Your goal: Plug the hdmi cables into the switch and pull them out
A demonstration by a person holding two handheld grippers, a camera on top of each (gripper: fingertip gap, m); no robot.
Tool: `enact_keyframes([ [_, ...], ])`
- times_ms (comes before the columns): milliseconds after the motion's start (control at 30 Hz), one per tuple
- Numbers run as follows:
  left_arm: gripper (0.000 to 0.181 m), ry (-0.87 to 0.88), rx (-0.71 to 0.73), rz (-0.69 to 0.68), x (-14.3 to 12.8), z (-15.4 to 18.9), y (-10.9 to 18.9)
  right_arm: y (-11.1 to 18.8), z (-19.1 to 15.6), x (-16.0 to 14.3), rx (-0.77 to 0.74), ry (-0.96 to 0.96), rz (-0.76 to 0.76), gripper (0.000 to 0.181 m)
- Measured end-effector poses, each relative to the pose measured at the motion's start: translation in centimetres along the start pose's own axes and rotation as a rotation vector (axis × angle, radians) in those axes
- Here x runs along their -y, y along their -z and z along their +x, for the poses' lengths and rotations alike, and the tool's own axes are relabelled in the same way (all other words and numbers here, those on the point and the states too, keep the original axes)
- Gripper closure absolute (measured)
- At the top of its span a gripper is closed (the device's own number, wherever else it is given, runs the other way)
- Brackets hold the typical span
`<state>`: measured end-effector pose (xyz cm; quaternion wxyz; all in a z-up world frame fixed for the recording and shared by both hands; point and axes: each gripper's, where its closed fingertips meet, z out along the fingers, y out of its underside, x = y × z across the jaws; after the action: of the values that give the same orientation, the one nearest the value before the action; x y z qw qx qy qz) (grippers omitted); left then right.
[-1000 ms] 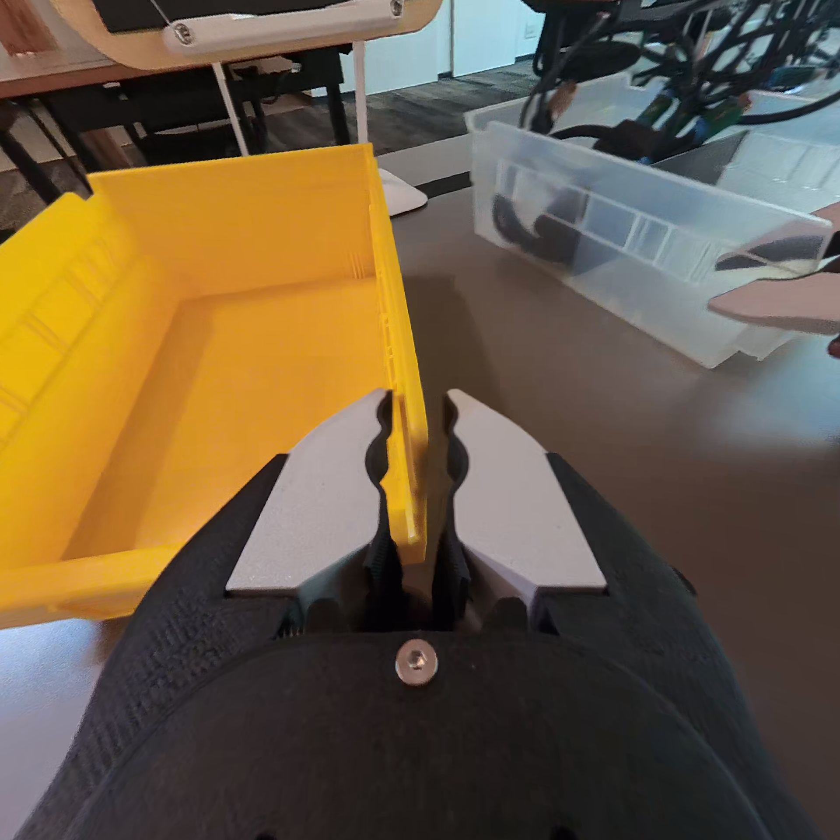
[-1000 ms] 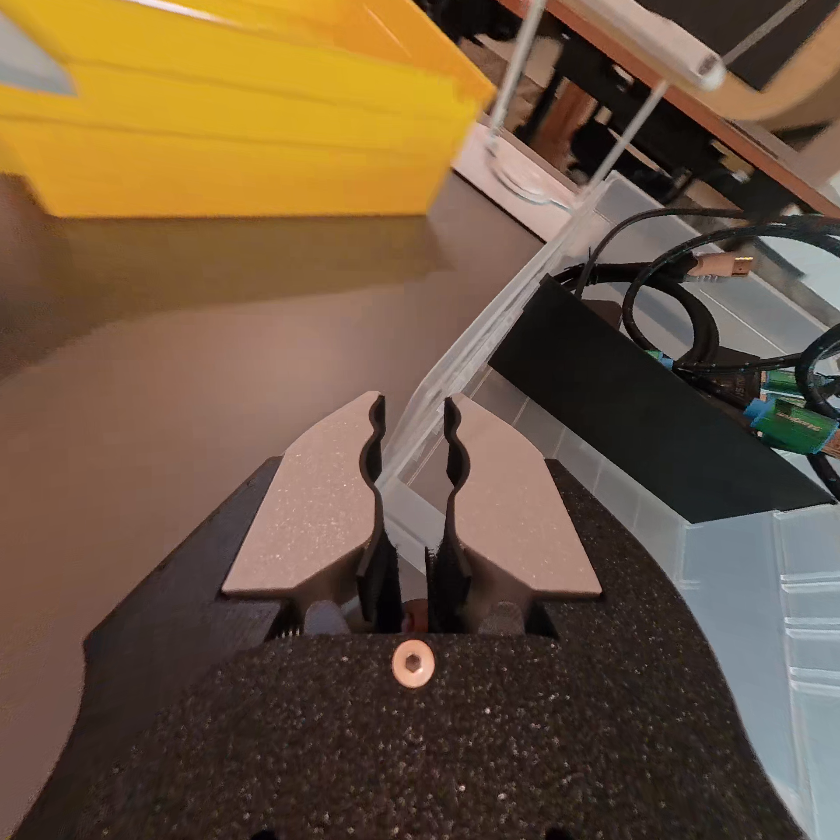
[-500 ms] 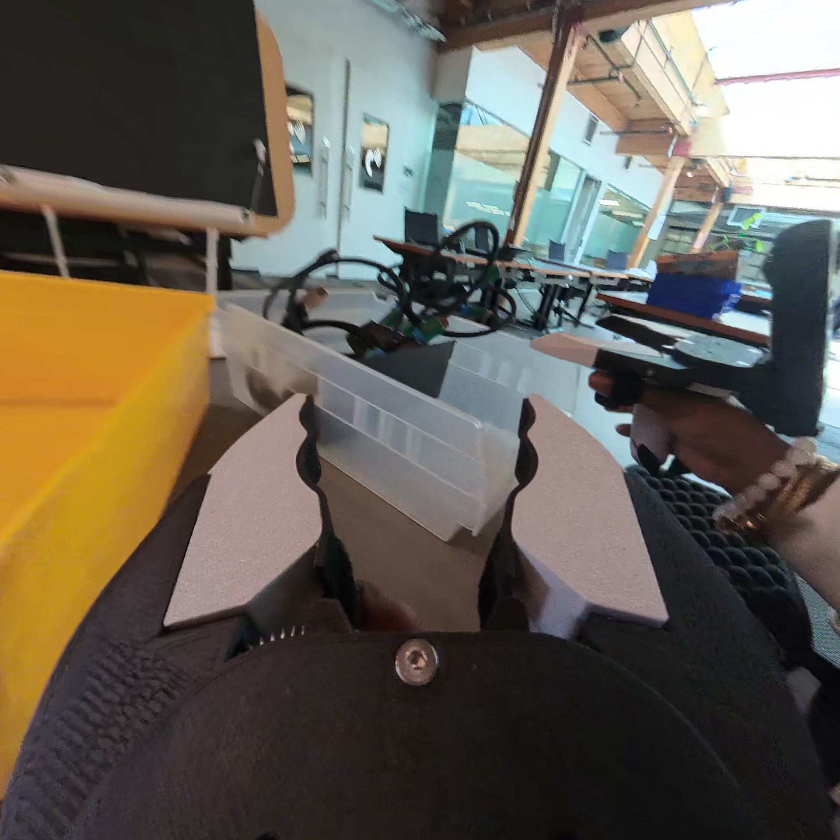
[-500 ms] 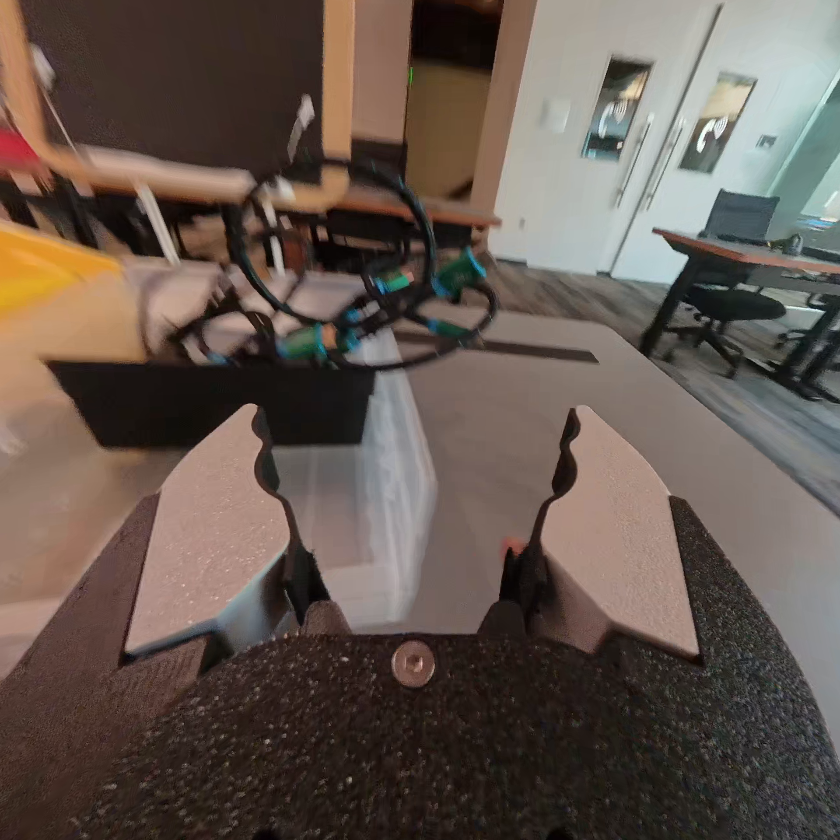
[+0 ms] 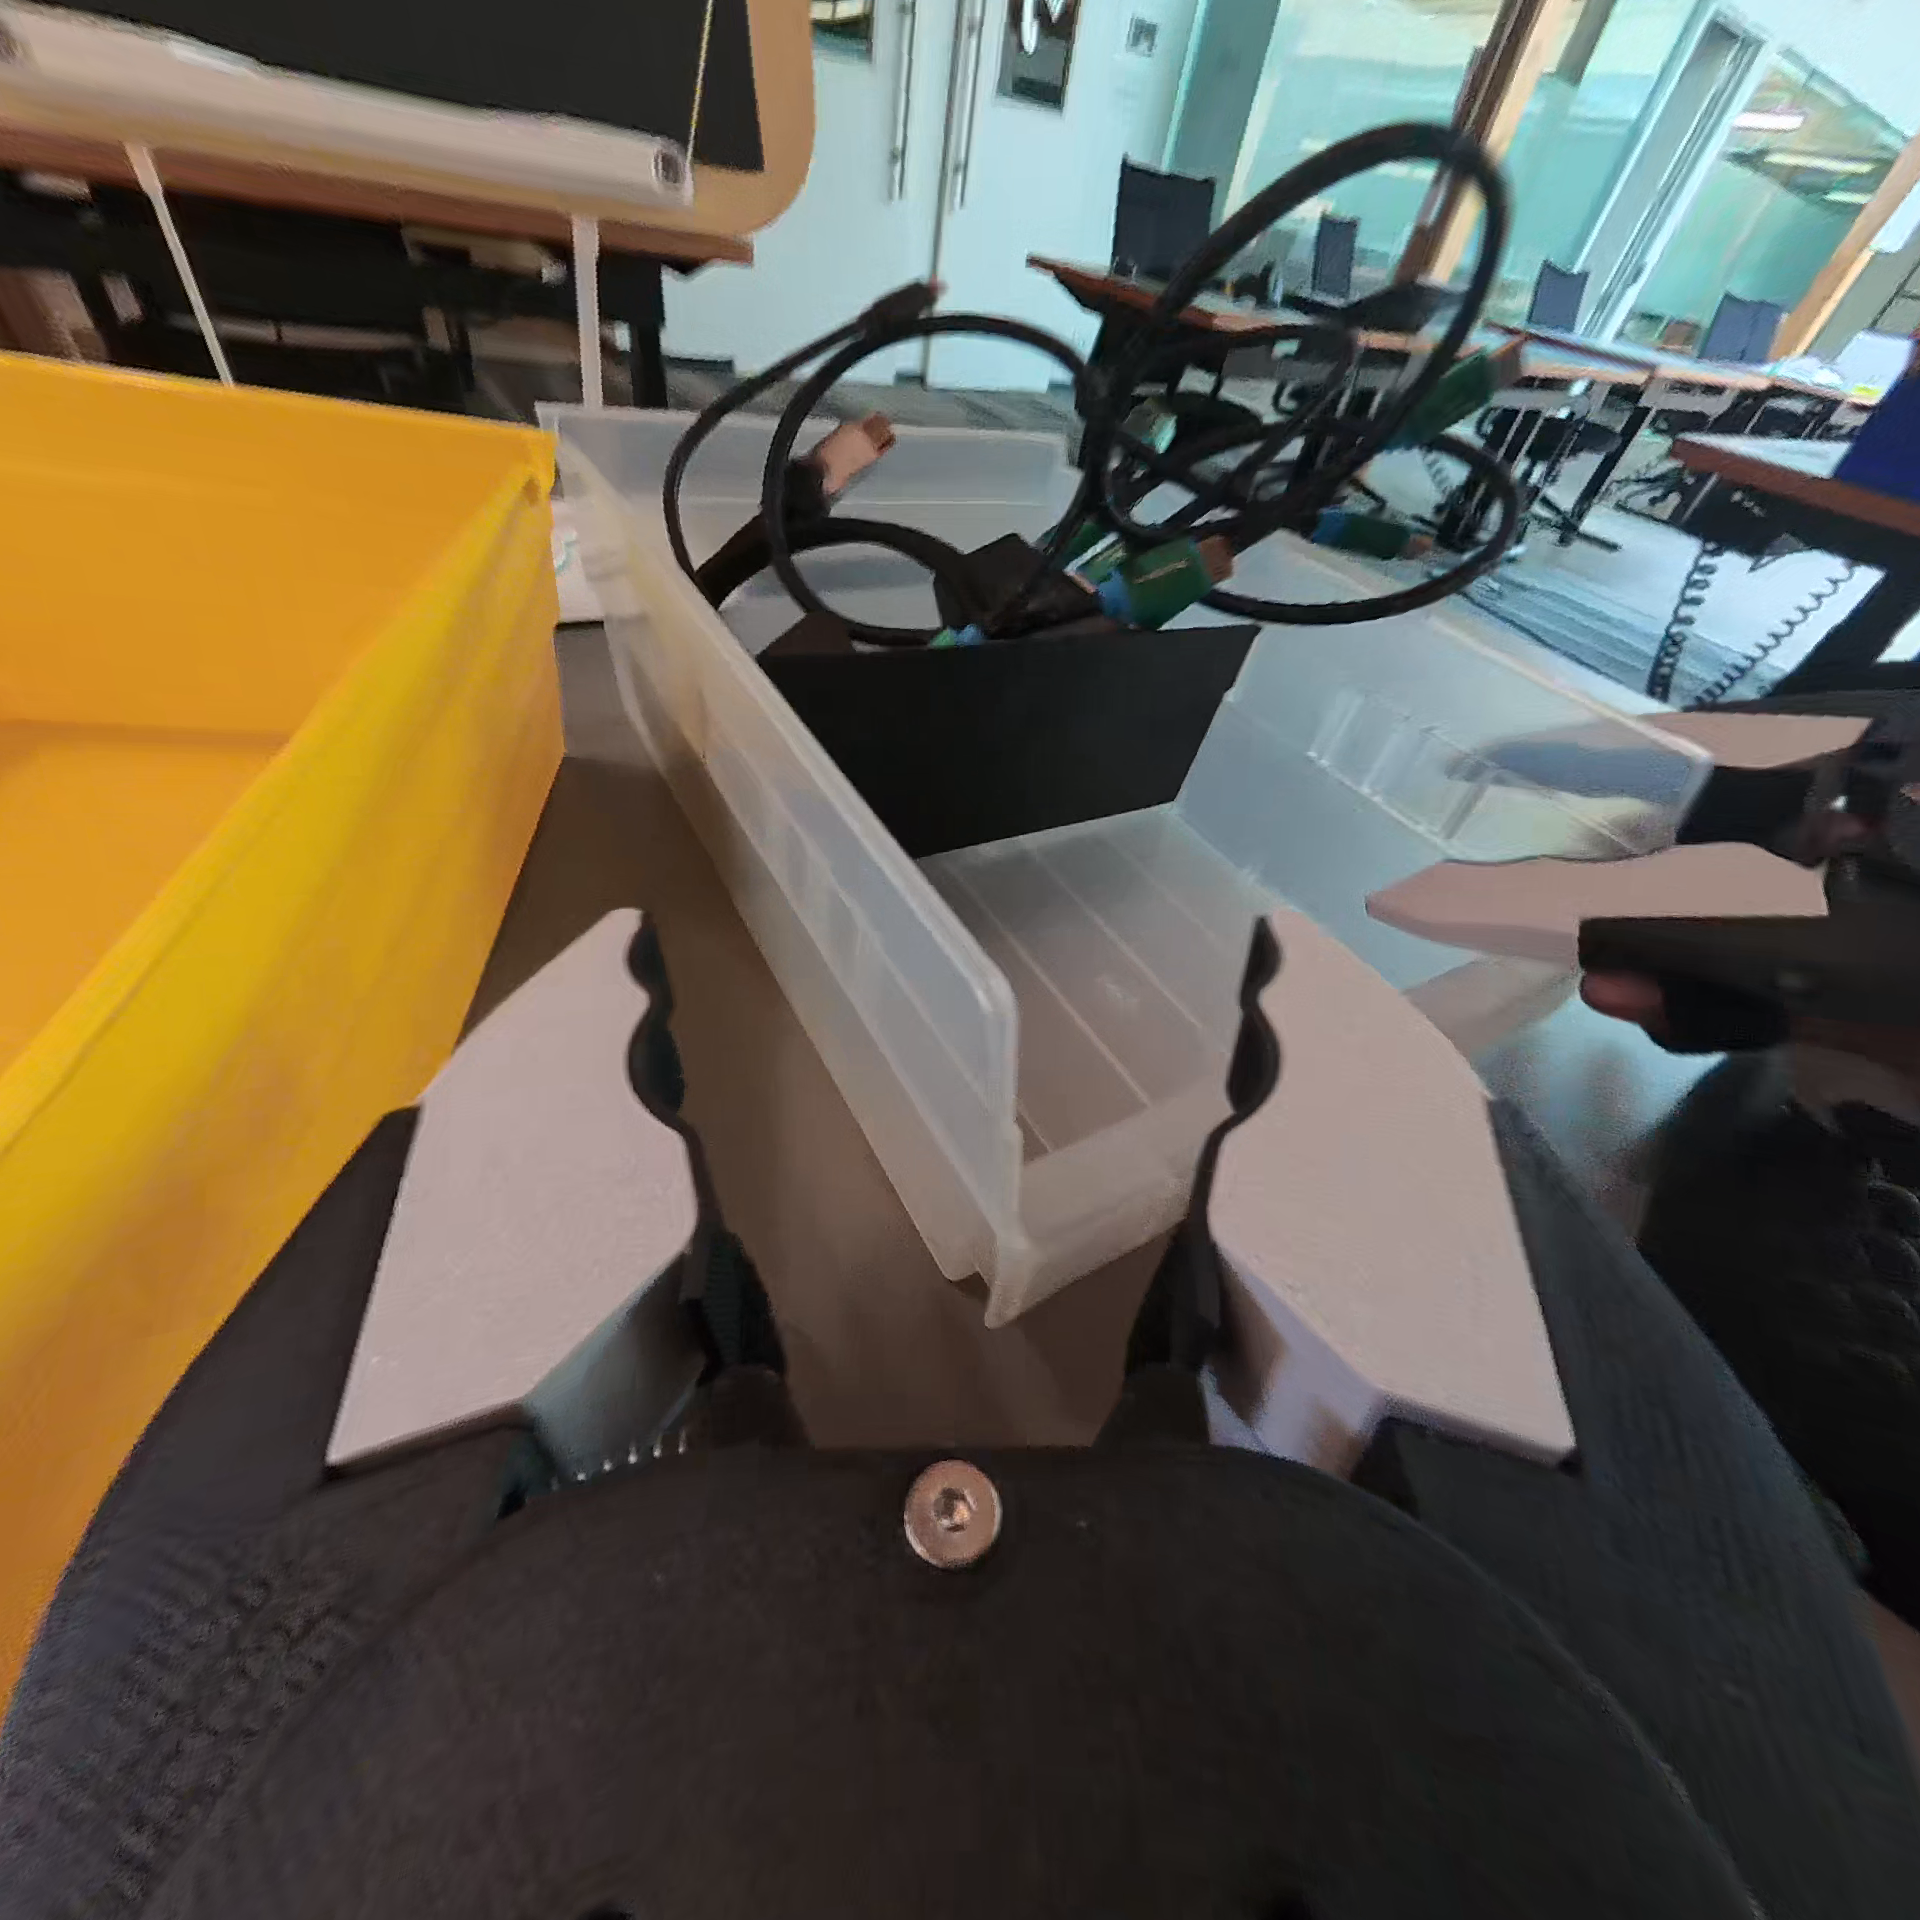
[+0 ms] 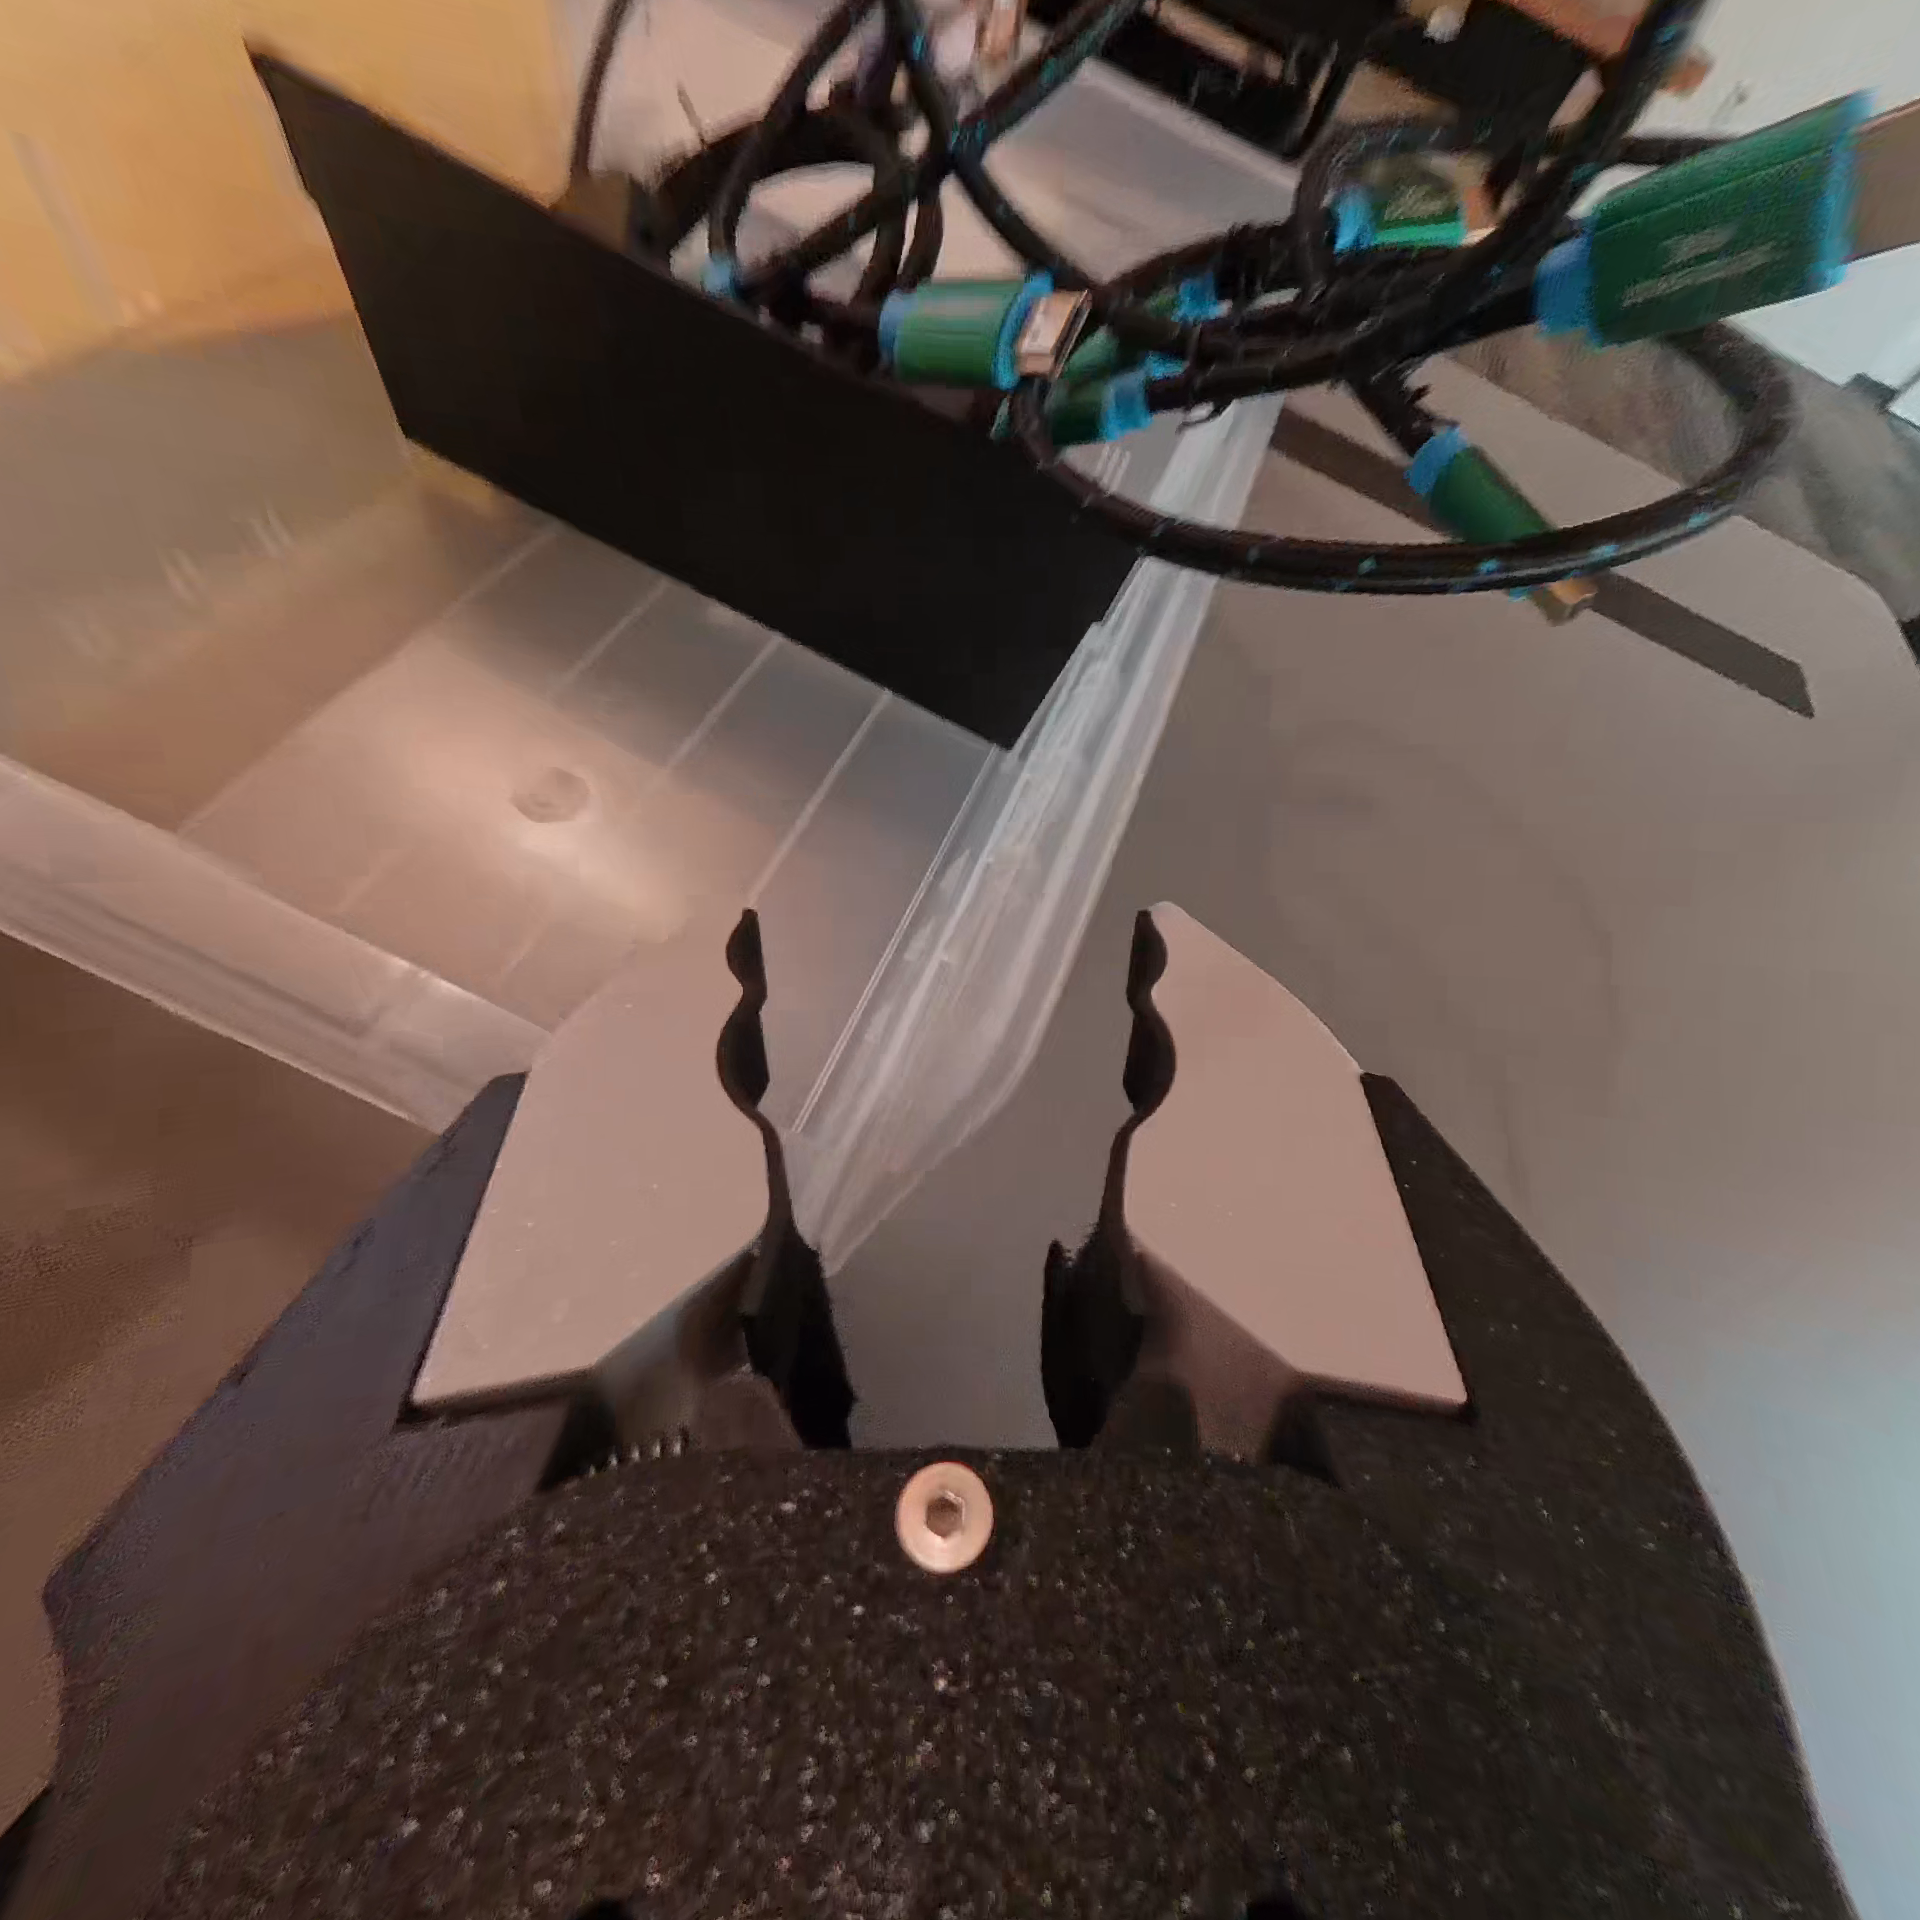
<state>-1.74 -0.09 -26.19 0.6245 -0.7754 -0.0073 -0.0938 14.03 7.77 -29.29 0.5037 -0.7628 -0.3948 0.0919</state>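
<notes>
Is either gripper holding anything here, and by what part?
Nothing is held. The left gripper and the right gripper are both open, each astride a wall of the clear bin.

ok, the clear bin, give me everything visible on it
The clear bin is frosted translucent plastic, long, open-topped, with ribbed walls and floor. It sits on the dark table right of the yellow bin, apart from it. A black divider stands across it; behind that lies a tangle of black cables with green plugs. Neither gripper touches it.
</notes>
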Motion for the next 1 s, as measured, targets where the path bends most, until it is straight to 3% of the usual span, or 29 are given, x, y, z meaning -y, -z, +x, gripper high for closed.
enact_keyframes([
  [33,0.091,-0.003,0.011,-0.032,-0.4,-0.4,-0.6,-0.3,-0.3,-0.1,0.009,0.004,-0.020,0.117],
  [100,0.144,-0.044,0.035,-0.072,-0.9,-0.9,-1.4,-0.5,-1.2,0.2,0.058,-0.022,-0.027,0.136],
  [167,0.157,-0.108,0.108,-0.063,-0.6,-1.6,-1.5,-0.3,0.0,0.7,-0.010,-0.067,0.008,0.165],
  [433,0.163,-0.211,0.088,0.092,4.0,-0.4,1.3,2.4,-0.8,1.1,-0.159,0.122,0.061,0.169],
  [533,0.164,-0.236,0.088,0.145,5.9,-0.2,3.1,4.0,-1.5,2.7,-0.161,0.073,0.144,0.169],
  [800,0.164,-0.261,0.157,0.394,12.8,-1.0,10.5,9.5,-3.4,11.8,-0.210,0.179,0.375,0.168],
  [1000,0.163,-0.260,0.332,0.511,15.5,-5.7,18.6,10.1,-9.8,19.2,-0.066,0.260,0.558,0.167],
])
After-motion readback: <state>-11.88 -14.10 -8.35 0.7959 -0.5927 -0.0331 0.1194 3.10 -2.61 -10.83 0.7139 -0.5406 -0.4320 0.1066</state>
